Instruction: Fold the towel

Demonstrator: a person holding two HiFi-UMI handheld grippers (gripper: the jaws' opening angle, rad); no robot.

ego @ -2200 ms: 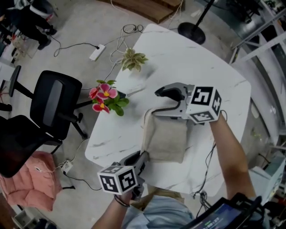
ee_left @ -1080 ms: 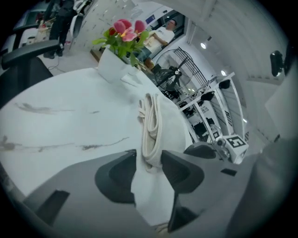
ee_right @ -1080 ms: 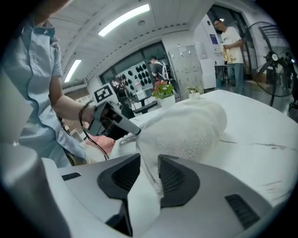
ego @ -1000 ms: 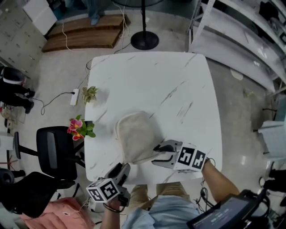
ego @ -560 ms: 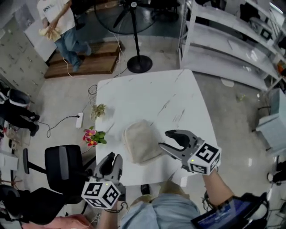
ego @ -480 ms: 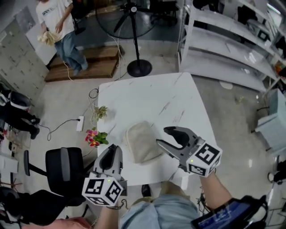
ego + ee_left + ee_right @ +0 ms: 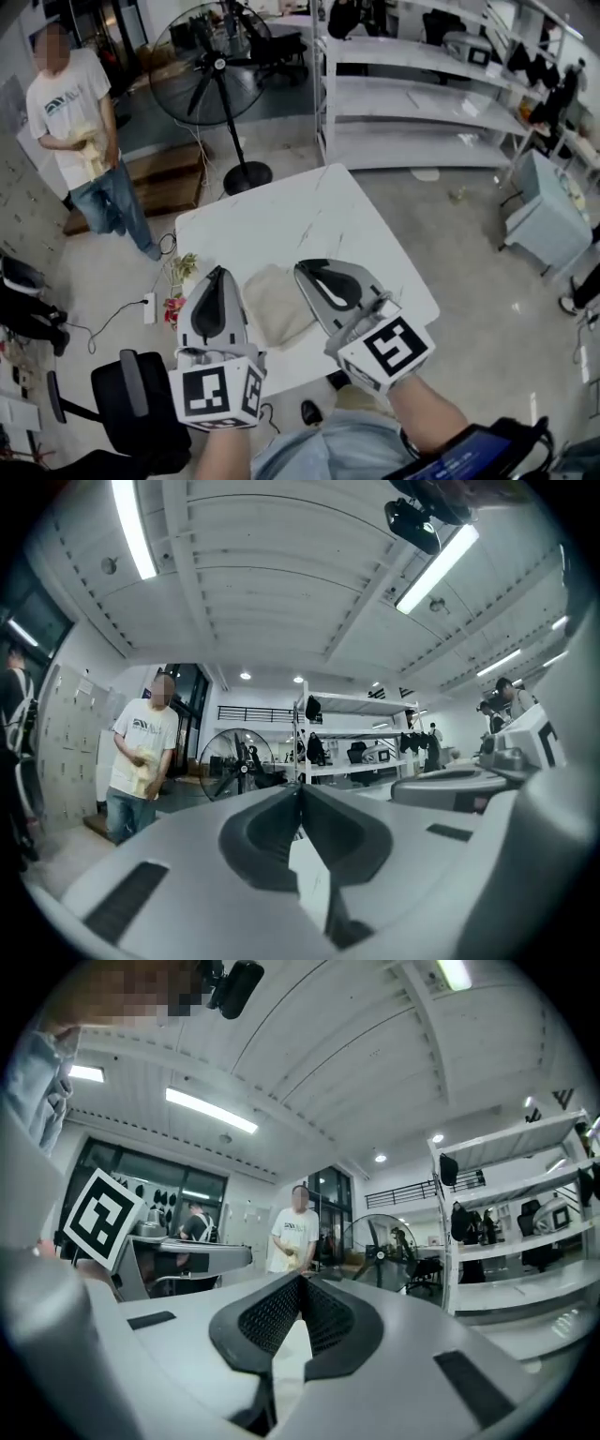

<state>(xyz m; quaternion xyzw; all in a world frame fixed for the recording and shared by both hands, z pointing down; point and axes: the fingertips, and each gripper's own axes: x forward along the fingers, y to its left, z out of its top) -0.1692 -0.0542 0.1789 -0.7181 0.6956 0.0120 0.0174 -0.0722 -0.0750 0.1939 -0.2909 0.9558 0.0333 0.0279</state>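
The beige towel [image 7: 277, 306] lies folded on the white marble table [image 7: 309, 211], partly hidden behind my two grippers. Both are raised well above it and point level into the room. The left gripper [image 7: 218, 273] [image 7: 298, 791] is shut, its jaws having just closed with nothing between them. Beside it, the right gripper [image 7: 303, 266] [image 7: 300, 1280] is also shut; its jaws have just closed on nothing too. Neither touches the towel. In the two gripper views I see only the room beyond the jaws, not the towel.
A person in a white T-shirt [image 7: 82, 141] stands at the back left near a floor fan [image 7: 217, 66]. White shelves [image 7: 422, 94] fill the back right. A black office chair [image 7: 141, 398], pink flowers [image 7: 173, 307] and a small plant [image 7: 184, 268] sit left of the table.
Both grippers have risen from the table's edge to well above the towel and turned level. Their jaws went from open to shut. The head view tilted up toward the room.
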